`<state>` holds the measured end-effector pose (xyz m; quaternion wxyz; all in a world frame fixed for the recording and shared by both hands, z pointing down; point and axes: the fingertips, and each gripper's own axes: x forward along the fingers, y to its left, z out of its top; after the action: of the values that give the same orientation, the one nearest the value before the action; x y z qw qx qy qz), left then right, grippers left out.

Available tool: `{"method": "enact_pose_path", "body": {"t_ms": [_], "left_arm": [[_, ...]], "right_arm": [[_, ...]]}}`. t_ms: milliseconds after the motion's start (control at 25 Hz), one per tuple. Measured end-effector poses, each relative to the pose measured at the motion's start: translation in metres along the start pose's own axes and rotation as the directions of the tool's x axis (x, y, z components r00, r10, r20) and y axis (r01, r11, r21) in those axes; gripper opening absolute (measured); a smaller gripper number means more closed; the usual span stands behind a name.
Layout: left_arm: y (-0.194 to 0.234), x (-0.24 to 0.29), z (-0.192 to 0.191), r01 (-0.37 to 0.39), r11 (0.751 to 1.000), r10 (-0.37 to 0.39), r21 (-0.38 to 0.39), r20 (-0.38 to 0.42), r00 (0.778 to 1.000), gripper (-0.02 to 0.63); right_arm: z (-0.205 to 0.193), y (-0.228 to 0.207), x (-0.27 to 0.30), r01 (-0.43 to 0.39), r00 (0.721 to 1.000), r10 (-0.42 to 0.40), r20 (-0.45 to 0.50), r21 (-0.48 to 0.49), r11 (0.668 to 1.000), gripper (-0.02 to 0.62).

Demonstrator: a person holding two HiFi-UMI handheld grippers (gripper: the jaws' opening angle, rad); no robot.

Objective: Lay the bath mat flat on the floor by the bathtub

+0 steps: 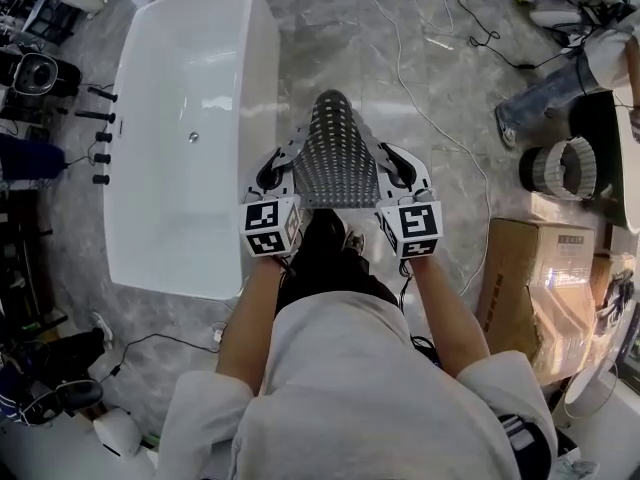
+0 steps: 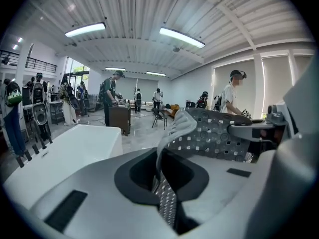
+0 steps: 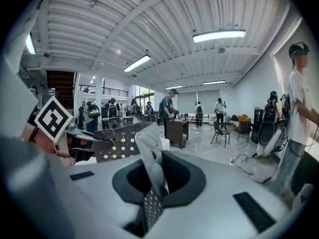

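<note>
- Marble floor (image 1: 400,78) open ahead of the tongs; bathtub (image 1: 190,118) rim just left of left tongs (image 1: 272,174).
- Bath mat (image 1: 335,153) spanning both, off the floor; left and right tongs (image 1: 399,167) each clamped on a near corner.
- Risk: far edge folding under if dropped quickly; thin pinch slipping.
- Cable (image 1: 440,133) right of right tongs: possible snag.

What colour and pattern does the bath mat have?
Grey bath mat, covered with a regular grid of small pale spots; clearest in the head view.

Both jaws clamped, left gripper (image 1: 281,166) beside right gripper (image 1: 395,163), arms forward
</note>
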<state>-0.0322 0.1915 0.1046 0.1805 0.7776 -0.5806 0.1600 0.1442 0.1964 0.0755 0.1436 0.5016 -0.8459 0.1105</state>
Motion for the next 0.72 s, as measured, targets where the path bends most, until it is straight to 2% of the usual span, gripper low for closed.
{"method": "enact_pose_path", "body": {"t_ms": [360, 520, 720], "left_arm": [[0.061, 0.074, 0.018, -0.009, 0.999, 0.008, -0.033, -0.015, 1.000, 0.025], [0.083, 0.109, 0.028, 0.022, 0.999, -0.022, -0.048, -0.015, 1.000, 0.025], [0.108, 0.152, 0.037, 0.050, 0.998, -0.051, -0.032, -0.023, 0.998, 0.025]], "right_arm": [[0.013, -0.002, 0.096, -0.029, 0.999, 0.029, -0.037, 0.004, 1.000, 0.021], [0.019, -0.006, 0.135, -0.020, 0.999, 0.021, -0.028, 0.025, 0.999, 0.021], [0.013, -0.017, 0.183, -0.016, 0.998, 0.017, -0.063, 0.008, 1.000, 0.021]]}}
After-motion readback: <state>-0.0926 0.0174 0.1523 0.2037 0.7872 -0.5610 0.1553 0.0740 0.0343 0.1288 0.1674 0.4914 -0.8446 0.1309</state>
